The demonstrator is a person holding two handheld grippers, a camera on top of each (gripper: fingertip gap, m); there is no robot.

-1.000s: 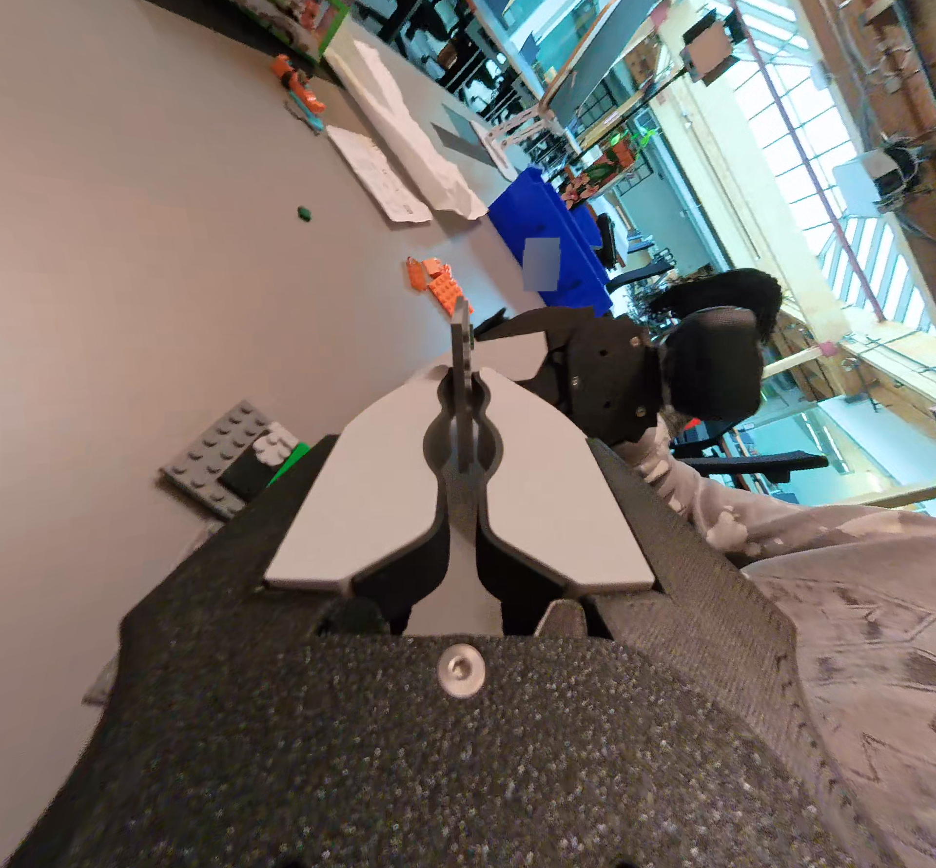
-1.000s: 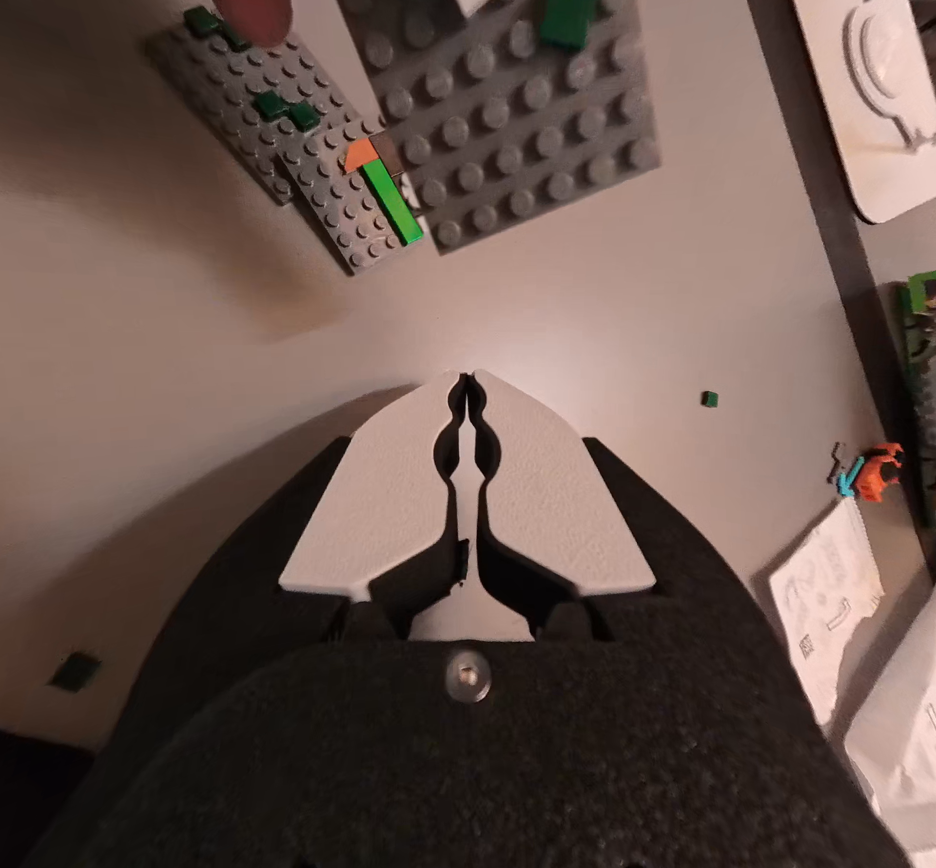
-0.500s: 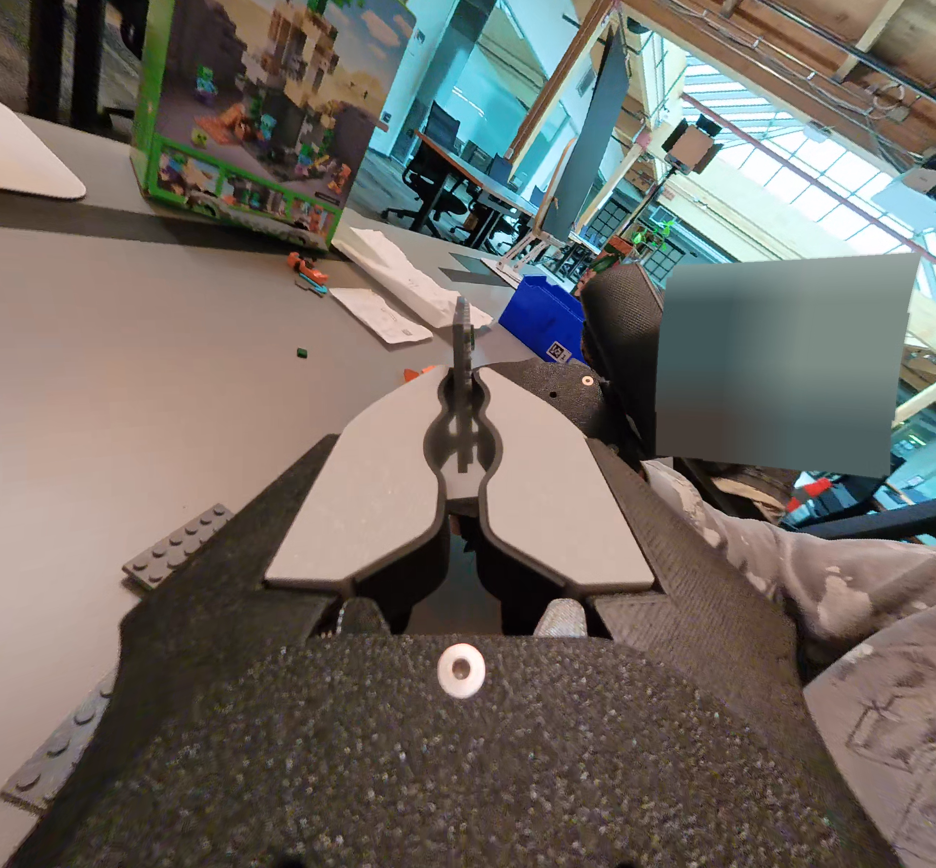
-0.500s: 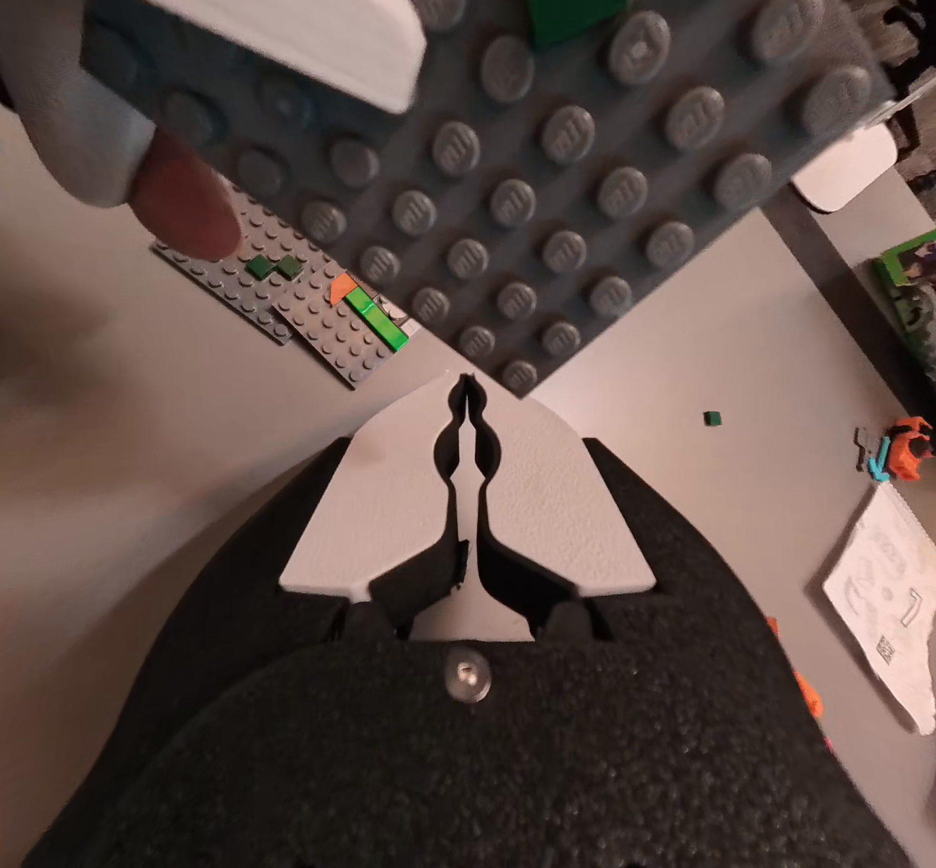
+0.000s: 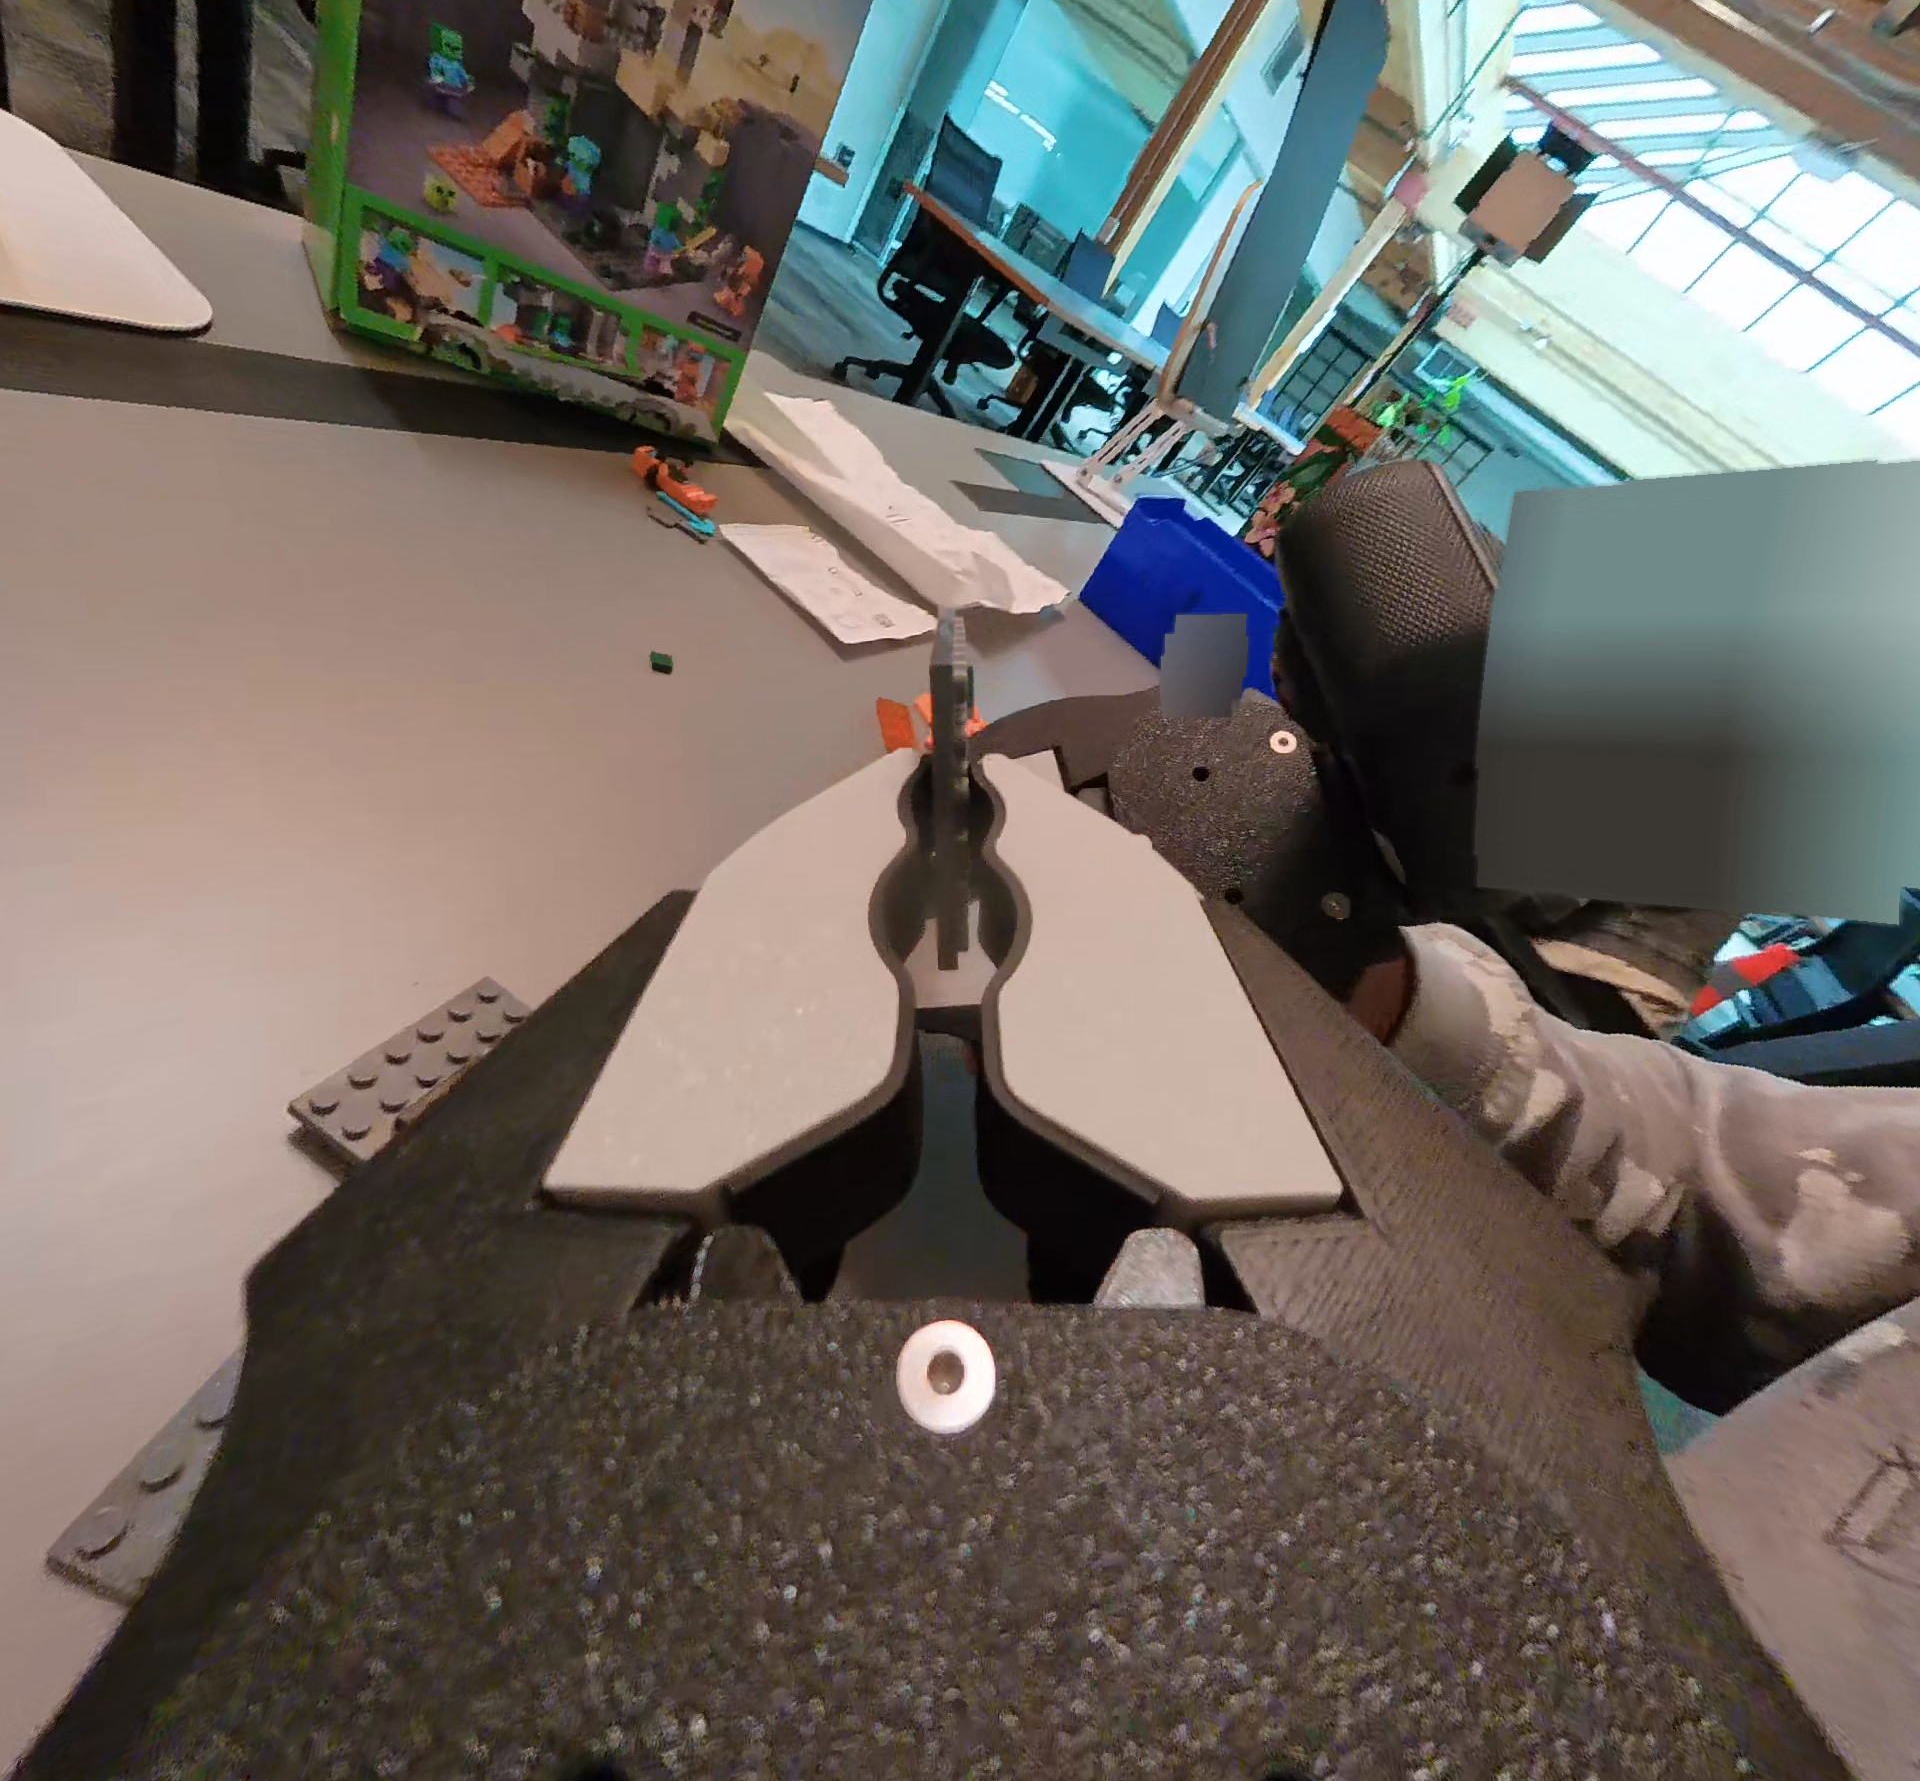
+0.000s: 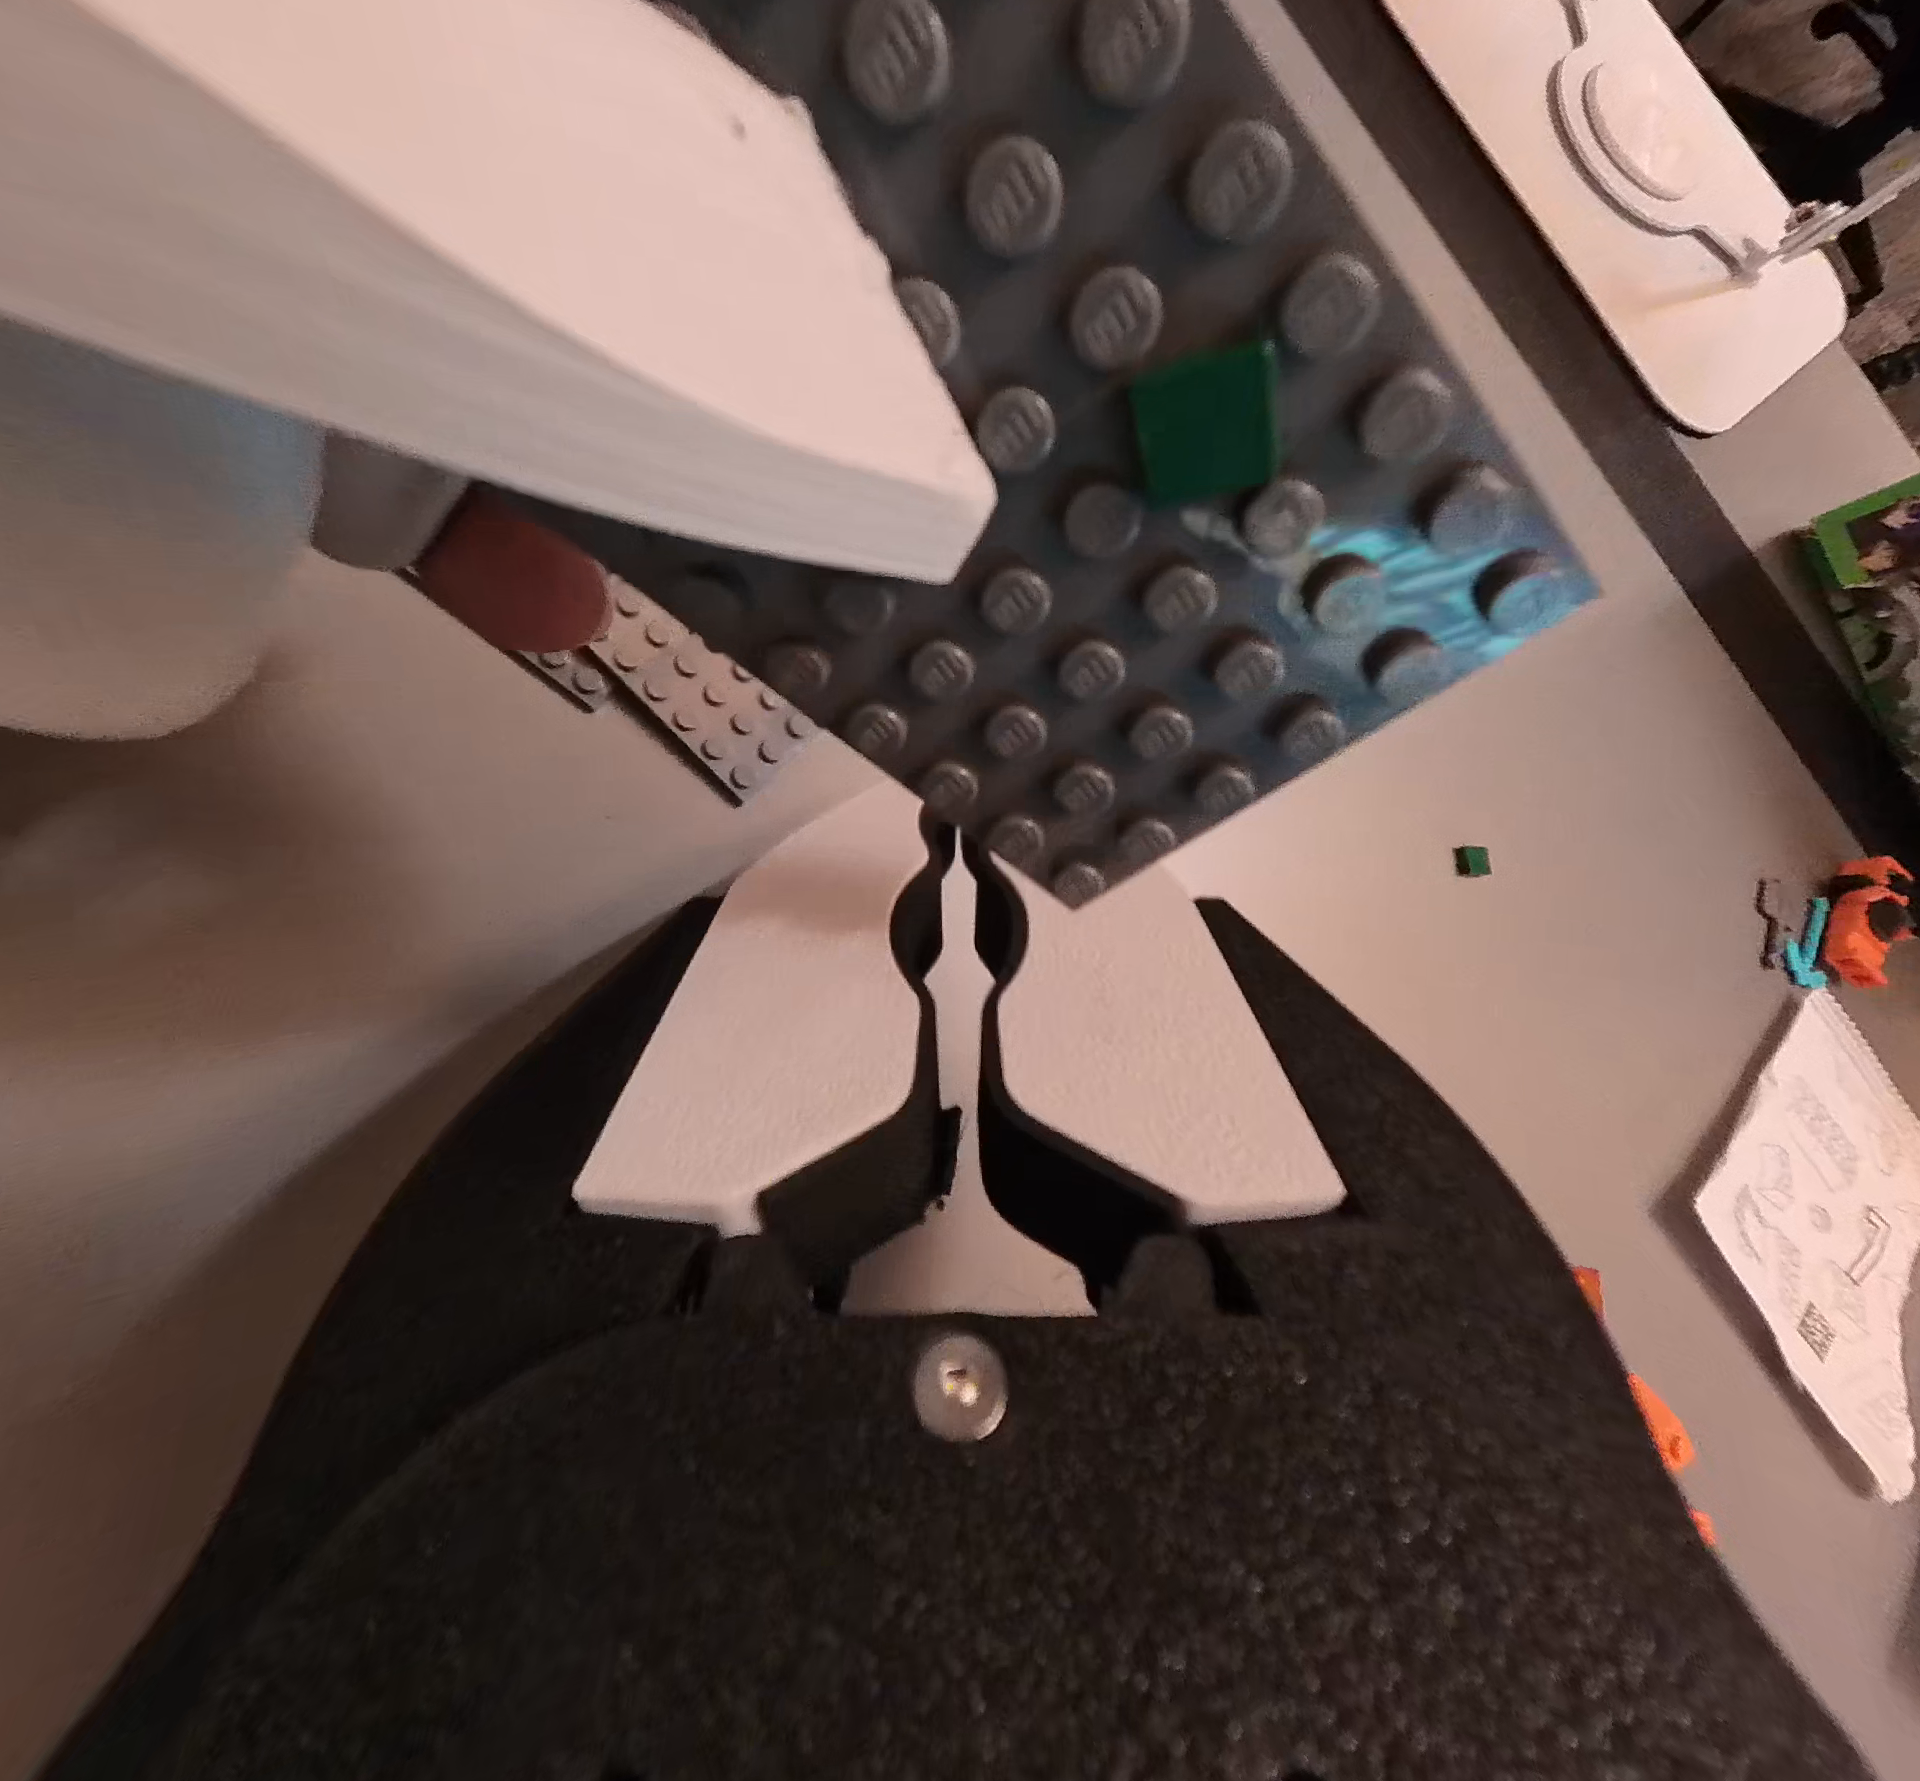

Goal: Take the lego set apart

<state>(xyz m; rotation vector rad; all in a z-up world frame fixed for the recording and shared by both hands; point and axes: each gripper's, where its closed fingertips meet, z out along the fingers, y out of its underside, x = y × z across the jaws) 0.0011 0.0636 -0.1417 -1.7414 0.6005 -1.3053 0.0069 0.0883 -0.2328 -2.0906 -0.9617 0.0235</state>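
Observation:
My left gripper [image 5: 951, 775] is shut on a large grey studded baseplate [image 5: 951, 692], seen edge-on and held above the table. In the right wrist view the baseplate [image 6: 1143, 609] fills the top, tilted, with a dark green tile [image 6: 1205, 427] stuck on it. One white finger [image 6: 520, 277] of the left gripper lies across it. My right gripper [image 6: 956, 838] is shut and empty, its tips at the baseplate's lower corner. It also shows in the left wrist view [image 5: 1226, 796], just past the plate.
Smaller grey plates [image 5: 416, 1066] lie on the grey table under the left gripper, also in the right wrist view [image 6: 696, 692]. A lego box [image 5: 582, 131], papers [image 5: 831, 578], a blue bin [image 5: 1174, 578], orange pieces [image 5: 675, 479] and a loose green piece [image 6: 1470, 861] lie farther off. The loose green piece [image 6: 1470, 861] is closer to my right gripper, around 15 cm from its tips; the left tips are 20 cm off. Look for it in the left wrist view [image 5: 662, 664] too.
The left gripper lifted the baseplate off the table and tilted it toward the right gripper. The plate now looms close, its corner at the right gripper's tips.

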